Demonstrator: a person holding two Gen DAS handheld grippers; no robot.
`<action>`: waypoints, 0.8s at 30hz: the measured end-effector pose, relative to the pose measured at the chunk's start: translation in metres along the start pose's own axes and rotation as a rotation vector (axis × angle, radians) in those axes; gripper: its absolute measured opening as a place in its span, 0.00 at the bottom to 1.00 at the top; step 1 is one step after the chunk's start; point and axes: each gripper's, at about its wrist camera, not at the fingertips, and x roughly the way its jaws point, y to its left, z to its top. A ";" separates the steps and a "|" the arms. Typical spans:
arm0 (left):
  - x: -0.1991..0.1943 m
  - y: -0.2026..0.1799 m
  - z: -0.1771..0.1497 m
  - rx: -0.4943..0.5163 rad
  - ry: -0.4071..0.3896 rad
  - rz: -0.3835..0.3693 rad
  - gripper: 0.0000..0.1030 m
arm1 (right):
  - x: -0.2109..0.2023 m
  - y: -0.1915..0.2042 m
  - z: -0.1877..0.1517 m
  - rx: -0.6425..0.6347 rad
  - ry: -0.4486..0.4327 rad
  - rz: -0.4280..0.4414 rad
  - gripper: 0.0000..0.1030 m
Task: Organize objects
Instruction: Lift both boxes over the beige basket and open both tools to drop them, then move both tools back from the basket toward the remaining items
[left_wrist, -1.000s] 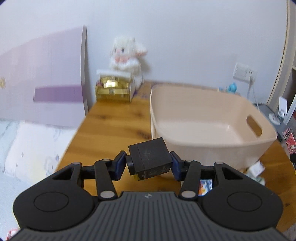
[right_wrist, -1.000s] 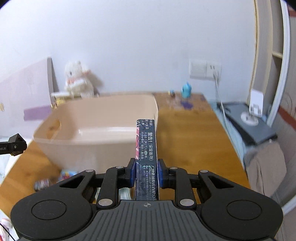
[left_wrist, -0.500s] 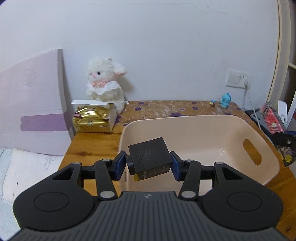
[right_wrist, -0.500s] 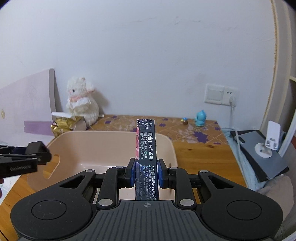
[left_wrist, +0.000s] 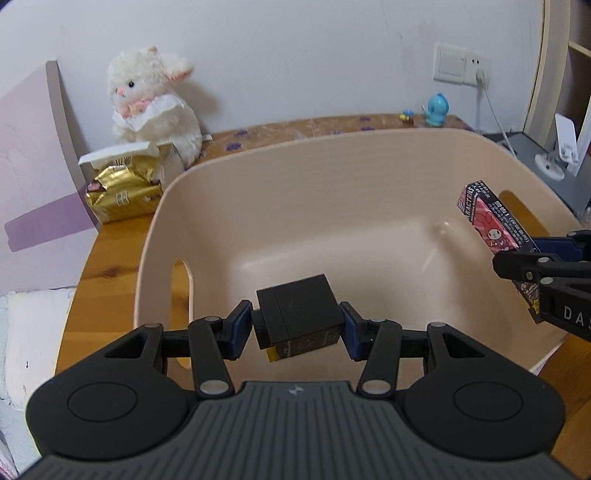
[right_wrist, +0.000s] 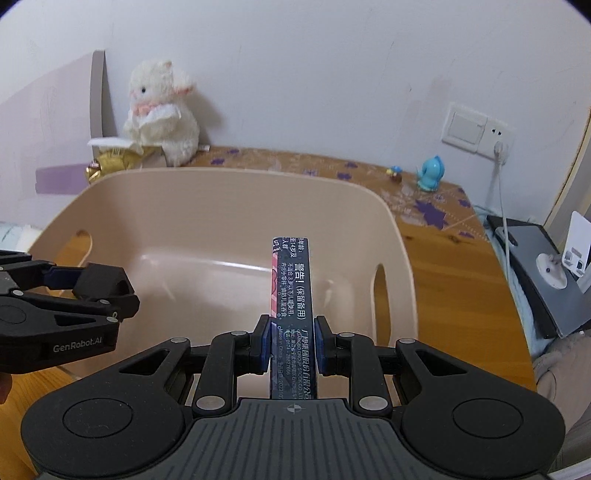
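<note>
Beige plastic fills both of your views: the bin (left_wrist: 332, 206) sits on the wooden table (left_wrist: 107, 254) with a handle slot in each end wall and nothing lying on its floor.

Your left gripper (left_wrist: 297, 328) is clamped on a small black box (left_wrist: 299, 319), its pads pressed to the box's two sides. The box is tilted, one corner dipping toward 7 o'clock where a yellow edge shows. It hangs above the bin's interior, just inside the near wall, with the left handle slot at 9 o'clock from it.

Your right gripper (right_wrist: 291, 343) pinches a slim, long card box (right_wrist: 293, 295) edge-on, dark side with white print facing up and a pink face on its left. The box points to 12 o'clock over the bin floor. From the left wrist view the same box (left_wrist: 491, 225) enters at 3 o'clock, its pink cartoon face visible, over the bin's right end.

In the right wrist view your left gripper (right_wrist: 107, 291) shows at 9 o'clock, over the bin's left end.

Behind the bin, at 11 o'clock, a white plush lamb (left_wrist: 151, 99) sits against the wall with a gold foil packet (left_wrist: 122, 192) beside it. At 1 o'clock a small blue figurine (left_wrist: 436, 109) stands below a wall socket (left_wrist: 461, 70).
</note>
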 end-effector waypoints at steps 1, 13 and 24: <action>0.000 0.000 0.000 0.002 0.000 0.001 0.51 | 0.000 0.000 0.000 0.001 0.003 0.000 0.32; -0.061 0.013 -0.005 0.041 -0.145 0.019 0.90 | -0.064 -0.001 -0.004 0.011 -0.163 -0.010 1.00; -0.104 0.035 -0.050 0.069 -0.157 0.013 0.98 | -0.107 0.004 -0.044 0.003 -0.154 -0.008 1.00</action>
